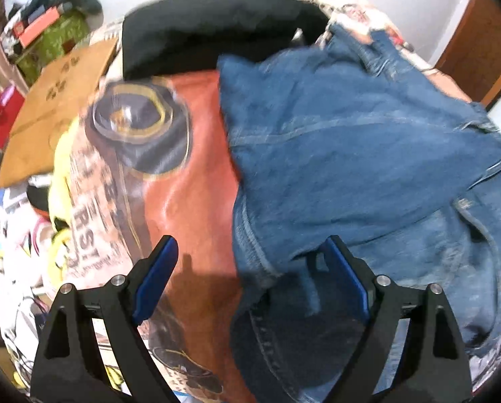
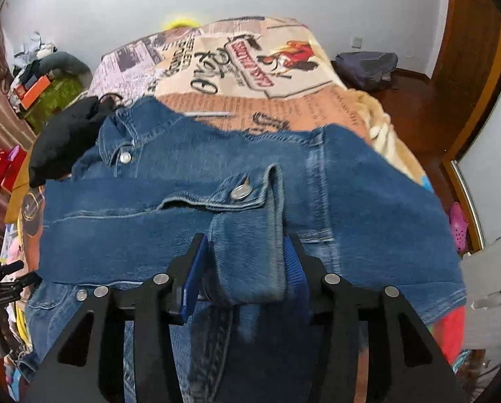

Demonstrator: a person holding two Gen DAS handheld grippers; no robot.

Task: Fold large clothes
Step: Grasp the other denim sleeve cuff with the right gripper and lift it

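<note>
A blue denim jacket (image 2: 367, 201) lies spread on the printed bedspread (image 2: 277, 67), one sleeve folded across its body. My right gripper (image 2: 245, 255) is partly closed with the sleeve's cuff end (image 2: 250, 255) between its blue pads. In the left wrist view the jacket (image 1: 351, 141) fills the right half. My left gripper (image 1: 250, 255) is open wide and empty, its right finger (image 1: 346, 275) over the jacket's left edge and its left finger (image 1: 156, 275) over the bedspread (image 1: 190, 184).
A black garment (image 1: 200, 30) lies beyond the jacket, also in the right wrist view (image 2: 65, 134). A cardboard box (image 1: 55, 107) sits at the bed's left. A cluttered green box (image 2: 52, 97) stands by the wall. A dark bag (image 2: 367, 63) lies on the wooden floor, right.
</note>
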